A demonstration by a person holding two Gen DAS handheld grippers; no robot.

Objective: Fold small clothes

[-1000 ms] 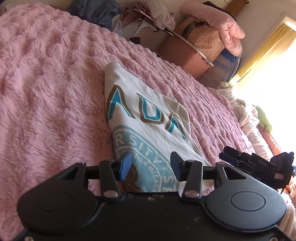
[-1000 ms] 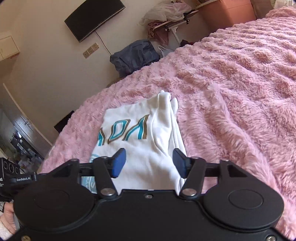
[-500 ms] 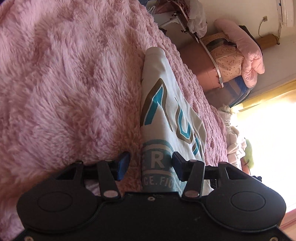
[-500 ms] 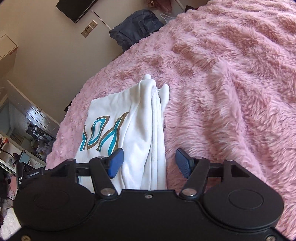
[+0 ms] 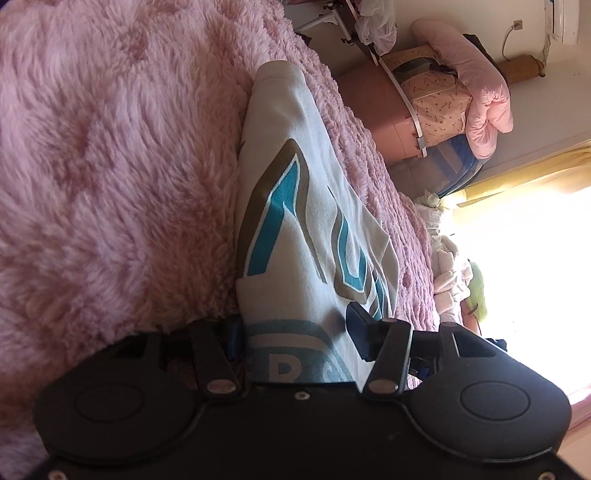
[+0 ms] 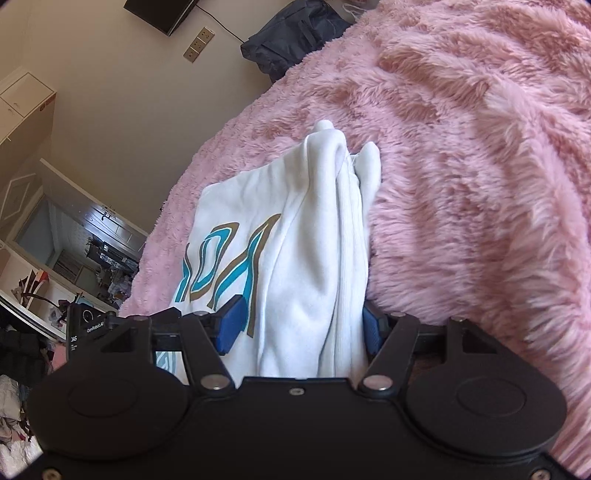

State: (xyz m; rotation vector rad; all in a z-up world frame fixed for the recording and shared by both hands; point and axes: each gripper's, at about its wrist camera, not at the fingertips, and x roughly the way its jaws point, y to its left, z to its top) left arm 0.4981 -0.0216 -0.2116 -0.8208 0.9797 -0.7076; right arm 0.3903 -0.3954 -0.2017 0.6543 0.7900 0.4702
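A white shirt (image 5: pixel 295 206) with teal and brown lettering lies partly folded on the pink fluffy bedspread (image 5: pixel 110 147). My left gripper (image 5: pixel 295 332) is open, its fingers straddling the shirt's near edge, one at the fold beside the bedspread and one over the print. In the right wrist view the shirt (image 6: pixel 306 240) shows bunched white folds on its right side. My right gripper (image 6: pixel 303 325) is open around that bunched edge, the blue pads on either side of the cloth.
The bedspread (image 6: pixel 480 147) spreads wide to the right. Beyond the bed stand pink storage boxes with bedding (image 5: pixel 436 92), a dark bag (image 6: pixel 295 33), and a wall TV (image 6: pixel 159 11). The left gripper's body (image 6: pixel 88 328) shows at the right wrist view's left edge.
Both grippers have dropped lower and moved forward onto the shirt's near edge, so cloth now sits between each pair of open fingers. The left view has rolled sideways.
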